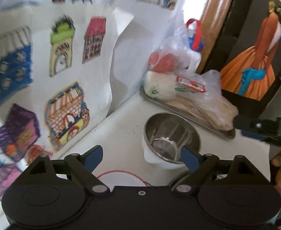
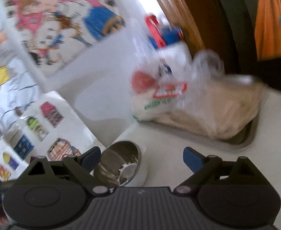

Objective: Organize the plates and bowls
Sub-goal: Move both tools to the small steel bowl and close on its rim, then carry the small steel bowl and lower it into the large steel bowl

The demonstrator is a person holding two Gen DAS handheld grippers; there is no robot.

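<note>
1. Presently, left tongs (image 1: 141,158) stand wide open, nothing between the blue pads; no earlier view to compare.
2. Steel bowl (image 1: 172,137) sits nested in a white bowl (image 1: 153,158) on the white bench (image 1: 121,132), just ahead of the left tongs and to the right of their centre line; the right pad overlaps the steel rim in view, contact uncertain.
3. Right tongs (image 2: 141,158) likewise spread wide, empty. Same steel bowl (image 2: 119,163) lies just ahead of their left pad, white bowl (image 2: 141,172) under it.
4. Beyond the bowls from the left tongs: a metal tray (image 1: 222,132) carrying plastic bags of food (image 1: 178,76), one with red round items, one white lump, flat bread nearest.
5. Paper sheets with coloured drawings of houses (image 1: 63,76) stand up to the left of the left tongs.
6. Far right of the left tongs: a framed picture of an orange dress (image 1: 255,67); the other device's black tip (image 1: 265,128) enters at the right edge.
7. Right view heavily blurred; tray (image 2: 242,140) and bags (image 2: 178,95) ahead and right of the right tongs.
</note>
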